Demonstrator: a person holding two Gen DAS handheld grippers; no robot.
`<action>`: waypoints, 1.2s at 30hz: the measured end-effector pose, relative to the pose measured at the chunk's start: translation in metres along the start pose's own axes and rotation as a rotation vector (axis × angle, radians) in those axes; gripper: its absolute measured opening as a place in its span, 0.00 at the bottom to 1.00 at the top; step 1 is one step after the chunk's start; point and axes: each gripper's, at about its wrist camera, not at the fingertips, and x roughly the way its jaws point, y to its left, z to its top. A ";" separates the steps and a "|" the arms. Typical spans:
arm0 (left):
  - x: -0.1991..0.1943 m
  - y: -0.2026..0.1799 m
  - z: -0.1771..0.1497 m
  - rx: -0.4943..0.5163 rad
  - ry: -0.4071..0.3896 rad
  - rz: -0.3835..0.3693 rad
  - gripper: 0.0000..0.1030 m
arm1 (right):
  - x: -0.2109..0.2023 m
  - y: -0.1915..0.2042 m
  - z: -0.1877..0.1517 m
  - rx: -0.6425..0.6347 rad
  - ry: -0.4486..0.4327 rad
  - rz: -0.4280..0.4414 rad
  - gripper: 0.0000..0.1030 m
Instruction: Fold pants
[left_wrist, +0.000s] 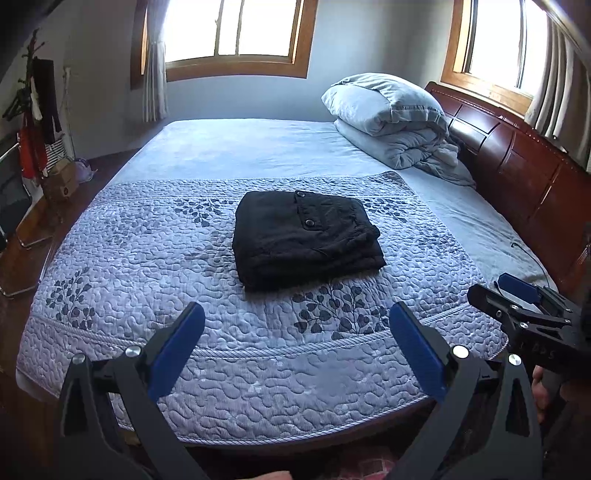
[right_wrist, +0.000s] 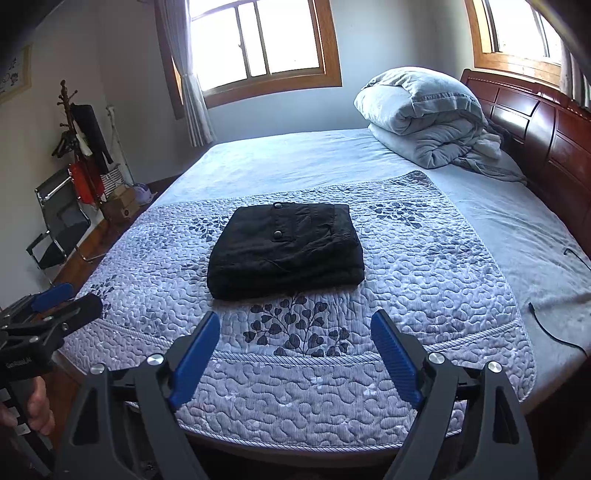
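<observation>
The pants (left_wrist: 308, 238) are lying folded on the bed (left_wrist: 258, 147), both hand-held grippers (left_wrist: 295, 321) (right_wrist: 295, 328) hovering wide open, holding nothing.

we see a big bed with a blue quilt (left_wrist: 155, 258) that has dark leaf shapes on it. a soft rolled blanket (left_wrist: 391, 118) sits by the dark wood headboard (left_wrist: 517, 155). two bright windows (right_wrist: 258, 40) shine. on the left stands a coat rack (right_wrist: 79, 147), a chair (right_wrist: 55, 221), and maybe a brown box (right_wrist: 120, 208).
</observation>
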 end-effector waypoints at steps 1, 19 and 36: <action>0.001 0.000 0.000 0.000 0.000 0.003 0.97 | 0.000 0.000 0.000 0.000 0.001 -0.001 0.82; 0.010 -0.003 0.003 0.008 0.025 0.010 0.97 | 0.002 -0.002 -0.001 0.000 0.003 -0.009 0.83; 0.016 -0.005 0.002 0.021 0.041 0.007 0.97 | 0.005 -0.003 -0.001 0.000 0.008 -0.016 0.83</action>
